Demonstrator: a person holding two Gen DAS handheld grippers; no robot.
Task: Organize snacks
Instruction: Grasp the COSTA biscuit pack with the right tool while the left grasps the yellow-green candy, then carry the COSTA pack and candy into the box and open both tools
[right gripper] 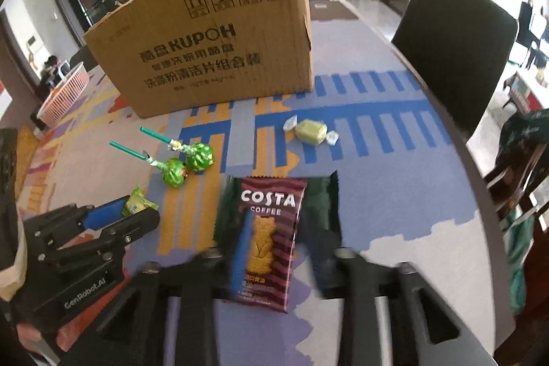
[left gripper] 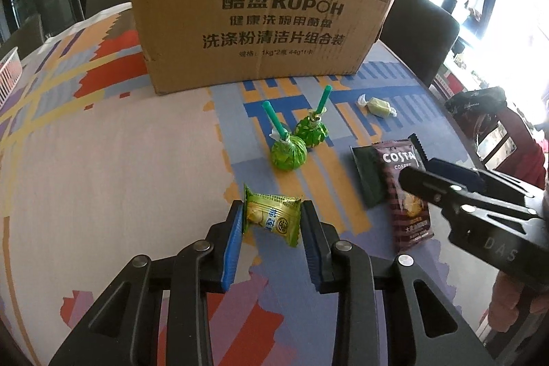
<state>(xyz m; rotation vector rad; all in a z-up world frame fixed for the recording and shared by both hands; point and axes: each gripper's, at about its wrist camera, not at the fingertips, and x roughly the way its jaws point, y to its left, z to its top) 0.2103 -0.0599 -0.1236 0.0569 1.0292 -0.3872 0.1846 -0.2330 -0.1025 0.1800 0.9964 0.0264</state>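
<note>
My left gripper (left gripper: 272,218) is shut on a green-and-gold wrapped pastry (left gripper: 272,218), held between its blue pads just above the table; it also shows in the right wrist view (right gripper: 137,203). My right gripper (right gripper: 274,242) is open, its blurred fingers on either side of a maroon Costa Coffee biscuit packet (right gripper: 269,235) lying on a dark green packet (right gripper: 320,194). Two green lollipops (left gripper: 298,139) and a pale green wrapped candy (left gripper: 377,105) lie in front of a large cardboard box (left gripper: 260,9).
The table wears a patterned cloth (left gripper: 120,160). A pink-and-white basket (right gripper: 65,95) stands at the far left. A dark chair (right gripper: 456,47) stands at the table's right edge, with another chair (right gripper: 521,187) nearer on the right.
</note>
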